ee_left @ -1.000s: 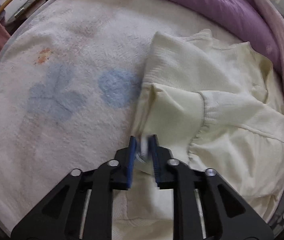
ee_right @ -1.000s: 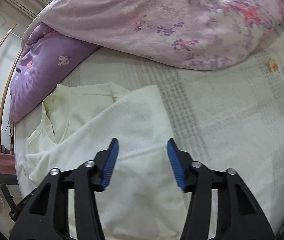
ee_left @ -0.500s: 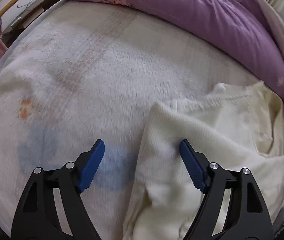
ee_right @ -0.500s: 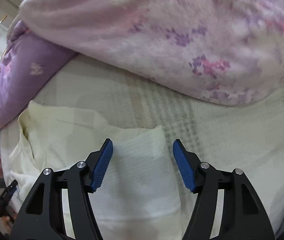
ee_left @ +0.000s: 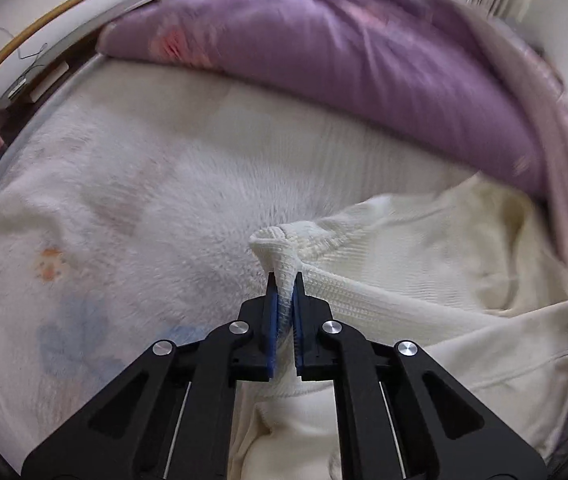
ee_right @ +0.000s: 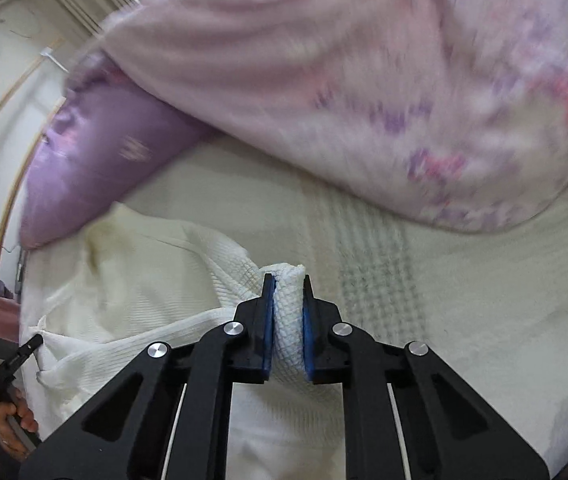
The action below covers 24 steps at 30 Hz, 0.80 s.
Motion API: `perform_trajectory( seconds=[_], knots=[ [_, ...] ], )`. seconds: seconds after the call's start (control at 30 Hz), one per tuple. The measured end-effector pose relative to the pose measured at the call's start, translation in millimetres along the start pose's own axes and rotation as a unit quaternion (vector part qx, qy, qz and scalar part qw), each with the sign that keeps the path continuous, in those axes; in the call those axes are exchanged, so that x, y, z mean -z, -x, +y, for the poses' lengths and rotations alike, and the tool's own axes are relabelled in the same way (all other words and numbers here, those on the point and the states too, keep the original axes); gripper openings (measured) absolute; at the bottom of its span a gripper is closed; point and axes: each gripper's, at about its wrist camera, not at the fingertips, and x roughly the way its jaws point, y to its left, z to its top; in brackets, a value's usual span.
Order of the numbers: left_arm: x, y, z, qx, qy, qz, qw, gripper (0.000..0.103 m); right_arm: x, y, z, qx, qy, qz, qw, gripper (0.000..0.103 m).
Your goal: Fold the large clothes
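Observation:
A cream knit garment (ee_left: 424, 264) lies partly folded on the bed. My left gripper (ee_left: 284, 280) is shut on one bunched corner of it, at the garment's left edge. In the right wrist view the same garment (ee_right: 143, 280) spreads to the left, and my right gripper (ee_right: 288, 282) is shut on another bunched corner of it. The cloth between the two corners is pulled taut and slightly lifted. The left gripper's tip (ee_right: 23, 354) shows at the far left of the right wrist view.
A fluffy white blanket (ee_left: 143, 208) with faded blue and orange prints covers the bed. A purple quilt (ee_left: 364, 64) and a pink floral quilt (ee_right: 364, 92) are heaped along the far side. A wooden hoop (ee_left: 63, 12) and the bed edge are at the left.
Both grippers were open half a second ago over the garment's corners. Now both have moved forward and shut on the cloth, bunching it between the pads.

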Motion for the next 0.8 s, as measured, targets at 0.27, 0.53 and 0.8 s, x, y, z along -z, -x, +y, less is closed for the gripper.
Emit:
perform_trajectory(
  seconds=[0.27, 0.53, 0.8],
  knots=[
    [63.8, 116.4, 17.4, 0.036, -0.004, -0.064, 0.9973, 0.005, 63.5, 129.6, 16.8, -0.04, 0.03, -0.071, 0.996, 0.01],
    [185.9, 183.3, 54.8, 0.022, 0.022, -0.003, 0.9995, 0.005, 185.1, 220.0, -34.8, -0.027, -0.048, -0.046, 0.997, 0.011],
    [309.0, 187.5, 116.3, 0.018, 0.188, 0.097, 0.9772, 0.027, 297.8, 233.3, -116.0, 0.0, -0.246, 0.037, 0.968, 0.021]
  ],
)
